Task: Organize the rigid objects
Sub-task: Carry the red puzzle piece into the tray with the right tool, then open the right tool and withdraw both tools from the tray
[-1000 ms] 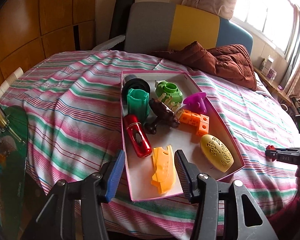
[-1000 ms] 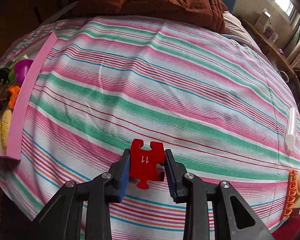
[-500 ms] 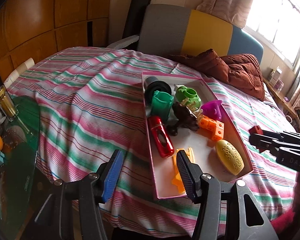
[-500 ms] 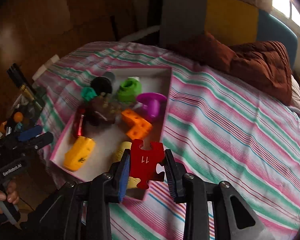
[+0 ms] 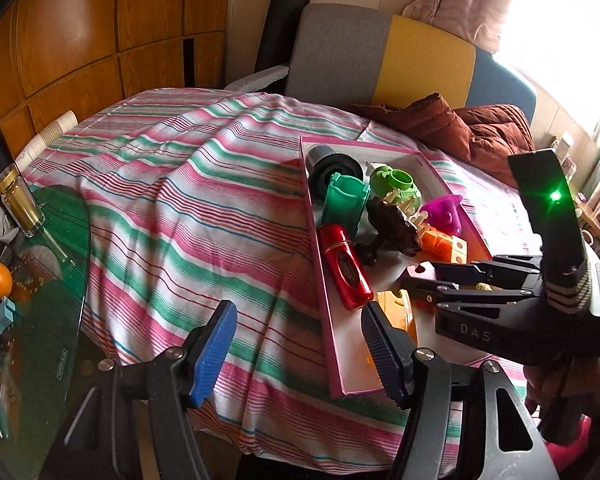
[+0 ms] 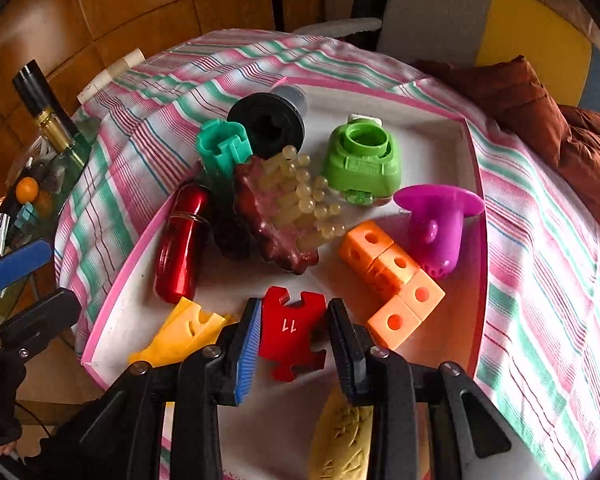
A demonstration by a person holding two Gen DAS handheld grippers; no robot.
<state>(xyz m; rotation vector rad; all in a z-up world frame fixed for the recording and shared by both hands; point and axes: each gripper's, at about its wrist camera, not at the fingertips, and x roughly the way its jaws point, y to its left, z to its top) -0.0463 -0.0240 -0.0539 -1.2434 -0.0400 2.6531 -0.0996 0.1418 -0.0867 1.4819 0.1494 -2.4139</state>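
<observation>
The left gripper [image 5: 296, 344] hangs with fingers apart off the pink tray's [image 6: 112, 280] near-left corner. Over the tray's near edge, the right gripper [image 6: 292, 344] clamps the red puzzle piece [image 6: 292, 330]. Placement looks underway; next it likely needs lowering onto bare floor, then release.

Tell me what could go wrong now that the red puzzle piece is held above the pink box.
1. The right gripper holds the puzzle piece above a crowded box; dropped here, it may land on the yellow piece or the orange blocks and lie tilted.
2. The box sits on soft striped cloth near the edge; pressing down could tip it.
</observation>
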